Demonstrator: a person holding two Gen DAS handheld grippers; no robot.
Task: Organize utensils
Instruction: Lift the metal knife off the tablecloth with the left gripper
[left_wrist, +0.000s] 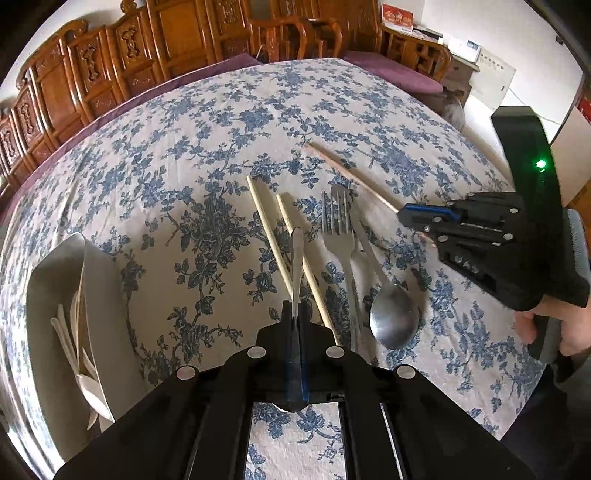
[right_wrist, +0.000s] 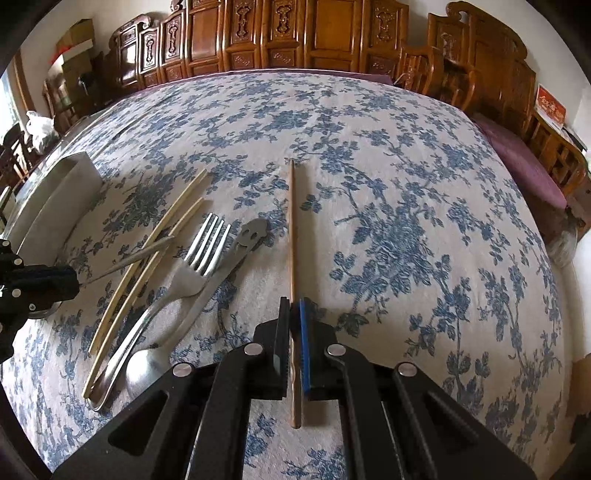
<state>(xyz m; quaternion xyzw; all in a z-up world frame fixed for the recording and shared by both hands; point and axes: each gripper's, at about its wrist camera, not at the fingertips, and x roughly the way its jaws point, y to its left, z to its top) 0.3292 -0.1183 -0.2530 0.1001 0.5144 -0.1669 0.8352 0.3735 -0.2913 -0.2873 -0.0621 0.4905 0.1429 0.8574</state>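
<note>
My left gripper (left_wrist: 294, 310) is shut on the handle of a metal utensil (left_wrist: 297, 258), lifted a little above the cloth; its other end is hidden under the jaws. From the right wrist, this left gripper (right_wrist: 75, 284) sits at the left edge with the utensil (right_wrist: 136, 254) sticking out. My right gripper (right_wrist: 293, 306) is shut on a brown chopstick (right_wrist: 291, 229) pointing away across the table. Between the grippers lie two pale chopsticks (left_wrist: 267, 230), a fork (left_wrist: 338, 229) and a spoon (left_wrist: 393, 317).
A white tray (left_wrist: 55, 280) holding white utensils stands at the left edge of the table. A blue floral cloth (right_wrist: 406, 221) covers the table. Carved wooden furniture (right_wrist: 295, 33) lines the far side. A hand (left_wrist: 569, 325) holds the right gripper.
</note>
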